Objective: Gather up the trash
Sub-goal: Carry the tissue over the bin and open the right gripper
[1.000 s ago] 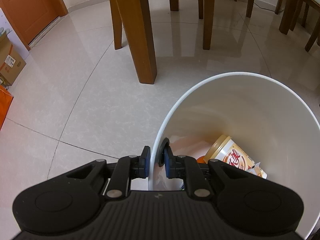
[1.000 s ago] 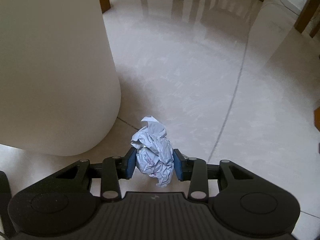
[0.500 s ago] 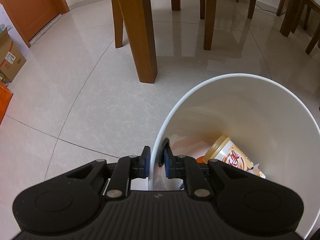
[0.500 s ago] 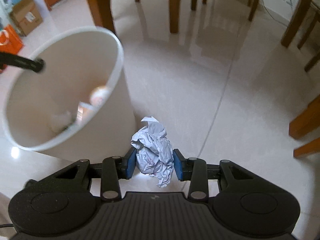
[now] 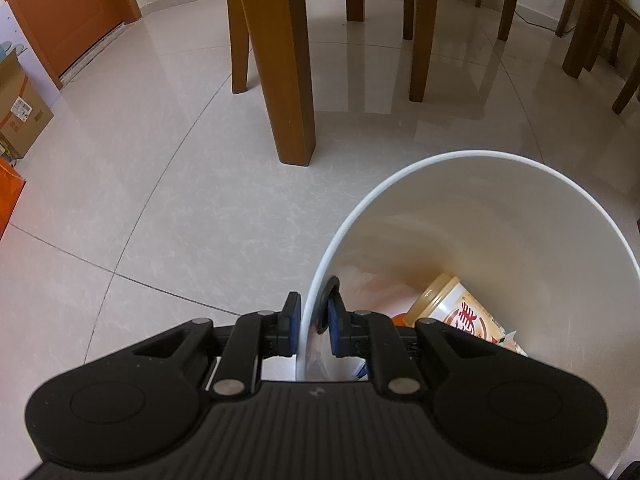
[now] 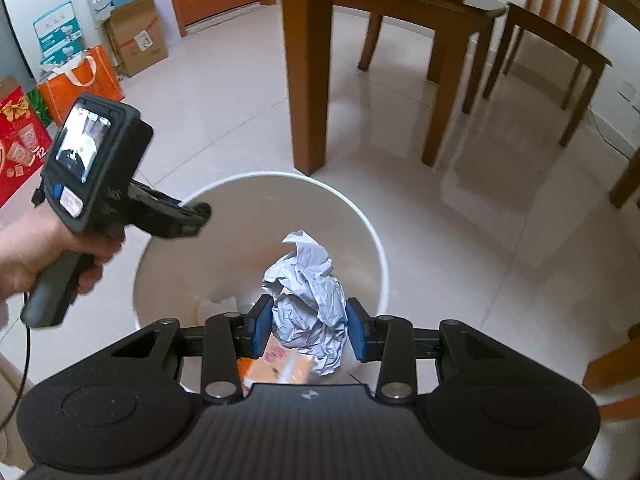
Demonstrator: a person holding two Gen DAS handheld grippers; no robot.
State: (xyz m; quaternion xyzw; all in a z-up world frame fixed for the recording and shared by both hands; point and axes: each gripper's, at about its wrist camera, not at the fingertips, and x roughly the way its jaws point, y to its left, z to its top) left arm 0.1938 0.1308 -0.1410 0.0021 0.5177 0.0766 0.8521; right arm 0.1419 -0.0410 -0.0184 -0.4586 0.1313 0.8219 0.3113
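Observation:
A white round bin (image 5: 520, 240) stands on the tiled floor, with a yellow-lidded cup (image 5: 460, 312) and other scraps inside. My left gripper (image 5: 314, 330) is shut on the bin's near rim, one finger outside and one inside. From the right wrist view the bin (image 6: 372, 236) lies straight below. My right gripper (image 6: 308, 326) hangs over its opening, shut on a crumpled ball of white paper (image 6: 310, 304). A hand (image 6: 24, 256) holds the left gripper's body (image 6: 96, 168) at the bin's left rim.
Wooden table legs (image 5: 280, 60) and chairs (image 6: 548, 48) stand just beyond the bin. Cardboard boxes (image 6: 136, 40), an orange bag (image 6: 80, 80) and a red box (image 6: 20, 140) line the left wall, near an orange door (image 5: 68, 12).
My right gripper has lifted the paper ball from floor level beside the bin to above its opening. My left gripper stays clamped on the rim, almost still.

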